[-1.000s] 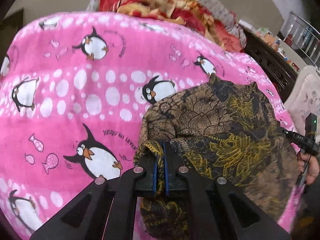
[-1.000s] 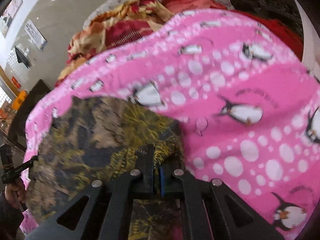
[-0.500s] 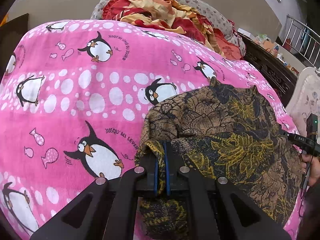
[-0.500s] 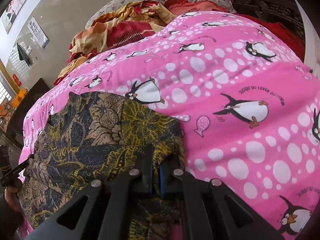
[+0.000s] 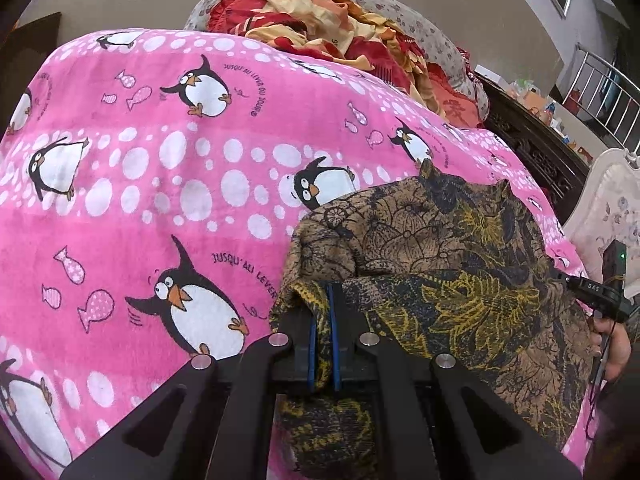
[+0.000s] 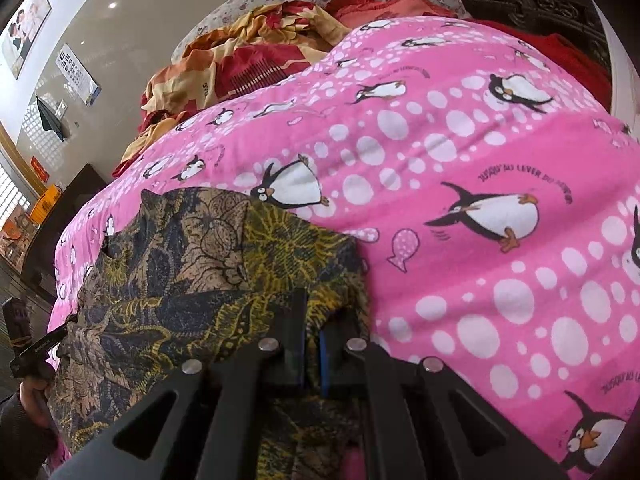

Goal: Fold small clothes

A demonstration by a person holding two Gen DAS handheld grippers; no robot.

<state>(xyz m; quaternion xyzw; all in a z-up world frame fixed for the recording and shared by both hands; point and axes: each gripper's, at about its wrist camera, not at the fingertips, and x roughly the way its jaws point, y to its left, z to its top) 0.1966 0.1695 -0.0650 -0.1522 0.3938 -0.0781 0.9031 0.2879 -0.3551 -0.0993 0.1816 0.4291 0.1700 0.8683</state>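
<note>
Brown-and-yellow floral patterned garment (image 5: 448, 264): lies at the near edge of the pink penguin-print blanket (image 5: 160, 184). Left gripper (image 5: 323, 316) and right gripper (image 6: 310, 320): each clamped tight on a near garment corner. Blanket beyond: bare.

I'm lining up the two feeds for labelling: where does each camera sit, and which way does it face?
Left wrist: on the left gripper, looking down along its jaws, shut on the brown patterned garment; the person's other hand shows at right.
Right wrist: on the right gripper, angled down, jaws shut on that garment; a hand shows at left.
Shared: the garment, the pink penguin blanket, the red-orange bedding.
</note>
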